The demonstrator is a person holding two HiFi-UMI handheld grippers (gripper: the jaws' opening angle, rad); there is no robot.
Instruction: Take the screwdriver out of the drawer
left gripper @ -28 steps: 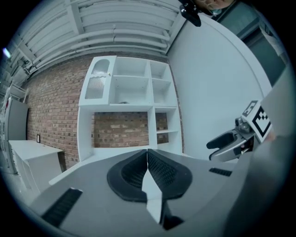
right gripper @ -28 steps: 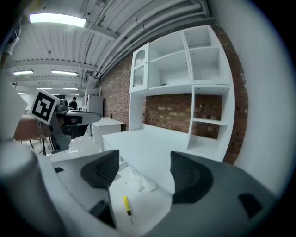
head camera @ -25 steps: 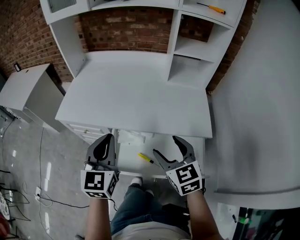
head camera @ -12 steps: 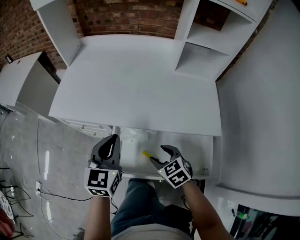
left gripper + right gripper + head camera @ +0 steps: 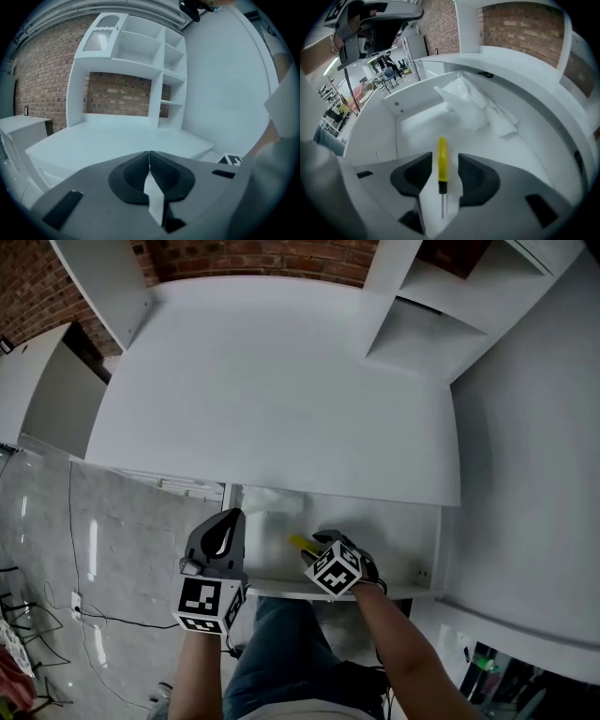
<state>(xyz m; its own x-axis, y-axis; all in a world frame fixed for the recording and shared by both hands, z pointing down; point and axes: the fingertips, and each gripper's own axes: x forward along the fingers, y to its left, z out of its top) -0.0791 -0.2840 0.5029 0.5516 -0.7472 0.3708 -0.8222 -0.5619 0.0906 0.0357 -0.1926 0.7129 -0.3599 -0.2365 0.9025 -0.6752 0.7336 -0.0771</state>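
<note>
A screwdriver [image 5: 441, 161] with a yellow handle lies on the floor of the open white drawer [image 5: 375, 126], under the desk's front edge. My right gripper [image 5: 445, 159] points steeply down into the drawer. Its jaws stand either side of the handle and are closing, with a small gap still showing on each side. In the head view the screwdriver [image 5: 300, 543] peeks out just left of the right gripper [image 5: 317, 547]. My left gripper [image 5: 228, 519] hangs outside the drawer [image 5: 328, 592], at its left corner, shut and empty. It also looks shut in its own view [image 5: 149, 158].
Crumpled white paper or cloth [image 5: 478, 110] lies at the back of the drawer. The white desktop [image 5: 281, 381] overhangs the drawer, with hutch shelves [image 5: 441, 315] at the back right. A low white cabinet [image 5: 37, 381] stands left. Cables [image 5: 56, 620] trail on the floor.
Both grippers have come down. The right one tipped steeply into the drawer, came over the screwdriver, and its jaws narrowed around the handle. The left stayed shut.
</note>
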